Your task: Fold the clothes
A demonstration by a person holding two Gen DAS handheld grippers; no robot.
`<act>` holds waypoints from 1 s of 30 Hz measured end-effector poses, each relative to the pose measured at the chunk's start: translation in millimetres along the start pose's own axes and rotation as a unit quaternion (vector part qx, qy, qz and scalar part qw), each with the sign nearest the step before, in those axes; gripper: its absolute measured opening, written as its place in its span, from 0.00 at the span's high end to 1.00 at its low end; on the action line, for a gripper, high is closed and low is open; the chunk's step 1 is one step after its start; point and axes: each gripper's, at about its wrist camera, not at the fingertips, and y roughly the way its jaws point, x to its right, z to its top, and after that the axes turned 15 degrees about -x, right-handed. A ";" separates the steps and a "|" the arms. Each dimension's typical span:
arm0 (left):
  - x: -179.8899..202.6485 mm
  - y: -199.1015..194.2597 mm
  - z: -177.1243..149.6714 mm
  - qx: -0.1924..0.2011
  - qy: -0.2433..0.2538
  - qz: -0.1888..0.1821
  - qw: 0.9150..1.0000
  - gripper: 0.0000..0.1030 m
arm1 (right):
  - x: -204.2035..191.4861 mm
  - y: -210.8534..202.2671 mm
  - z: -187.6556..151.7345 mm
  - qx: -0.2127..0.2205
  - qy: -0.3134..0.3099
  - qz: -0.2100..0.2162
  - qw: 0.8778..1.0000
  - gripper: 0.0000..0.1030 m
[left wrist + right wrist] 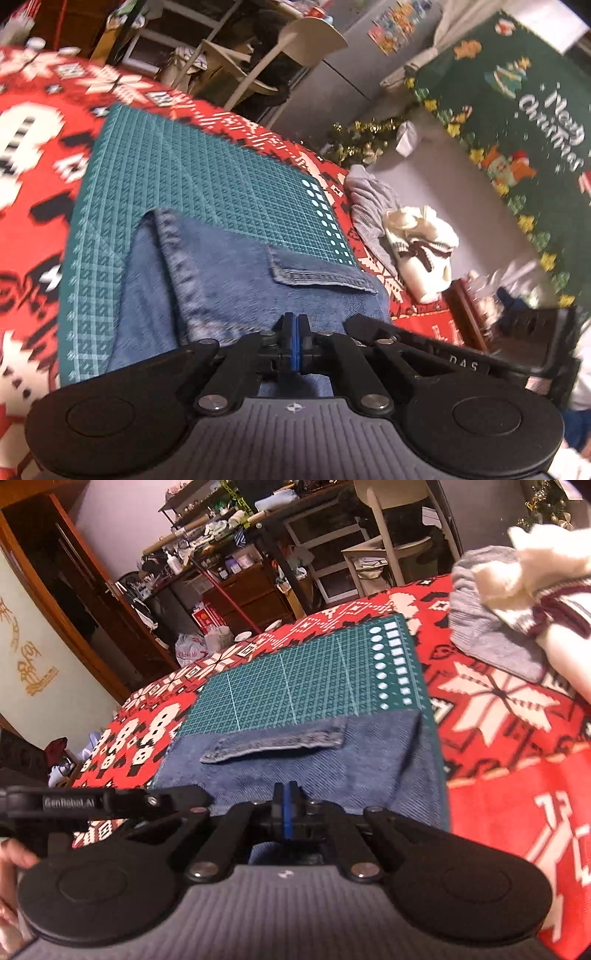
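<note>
Folded blue jeans lie on a green cutting mat, with a hemmed flap across the top. My left gripper hovers low over their near part, jaws shut, and no cloth shows pinched between them. In the right wrist view the same jeans cover the near half of the mat. My right gripper is shut above their near edge, also with no cloth seen in its jaws. The two grippers work close side by side; the left one's black body shows at the left edge.
A red patterned cloth covers the table. A grey garment and a cream knit are heaped at the right. A white chair and cluttered shelves stand beyond the far edge. A hand is at the lower left.
</note>
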 end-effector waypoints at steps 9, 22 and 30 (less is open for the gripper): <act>2.0 -22.5 -22.4 0.012 0.026 0.024 0.999 0.97 | 19.6 -23.2 -21.6 0.020 0.018 -0.007 1.000 1.00; 57.0 -32.3 -46.9 0.038 0.072 0.137 0.987 0.88 | -43.5 -55.3 -59.0 0.052 -0.071 -0.114 0.990 0.90; 65.4 -7.9 -57.8 0.032 0.108 0.186 0.976 0.83 | -66.9 -48.8 -67.7 0.067 -0.100 -0.160 0.980 0.81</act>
